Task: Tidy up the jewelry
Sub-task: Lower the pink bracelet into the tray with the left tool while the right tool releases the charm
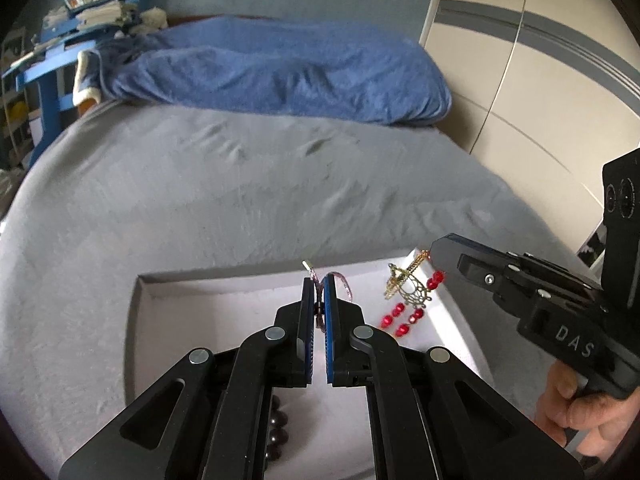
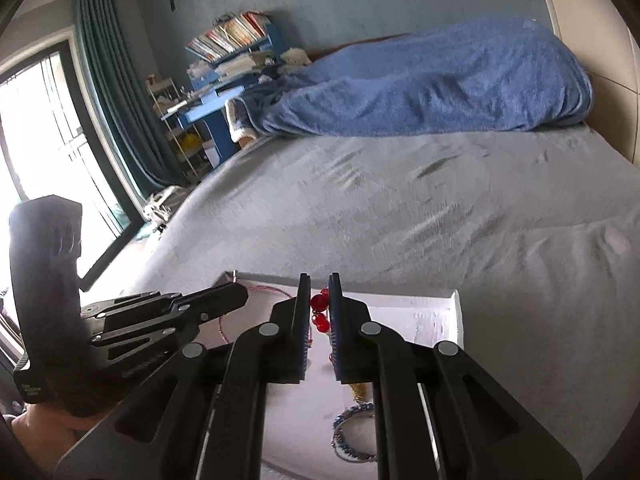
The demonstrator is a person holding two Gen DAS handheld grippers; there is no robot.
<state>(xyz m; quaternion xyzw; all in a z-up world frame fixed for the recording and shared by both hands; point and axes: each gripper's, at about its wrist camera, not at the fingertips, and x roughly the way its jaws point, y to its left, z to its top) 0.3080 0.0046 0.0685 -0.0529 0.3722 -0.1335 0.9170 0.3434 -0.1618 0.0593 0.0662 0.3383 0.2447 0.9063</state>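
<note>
A shallow white box (image 1: 224, 312) lies on the grey bed. Over it, my left gripper (image 1: 319, 280) is shut on a thin pink bracelet (image 1: 345, 285), which loops out past the fingertips. My right gripper (image 1: 435, 251) comes in from the right, shut on a gold filigree ornament with red beads (image 1: 410, 300) that dangles above the box. In the right wrist view, my right gripper (image 2: 319, 280) pinches the red beads (image 2: 319, 304) between its pads. There the left gripper (image 2: 240, 294) holds the pink bracelet (image 2: 272, 290) over the box's (image 2: 456, 312) far left corner.
A string of dark beads (image 1: 278, 424) and a blue beaded bangle (image 2: 352, 432) lie inside the box. A blue blanket (image 1: 280, 68) is heaped at the head of the bed, a wardrobe (image 1: 520, 60) stands to the right, and a blue desk with books (image 2: 224, 80) is far left. A hand (image 1: 580, 420) grips the right handle.
</note>
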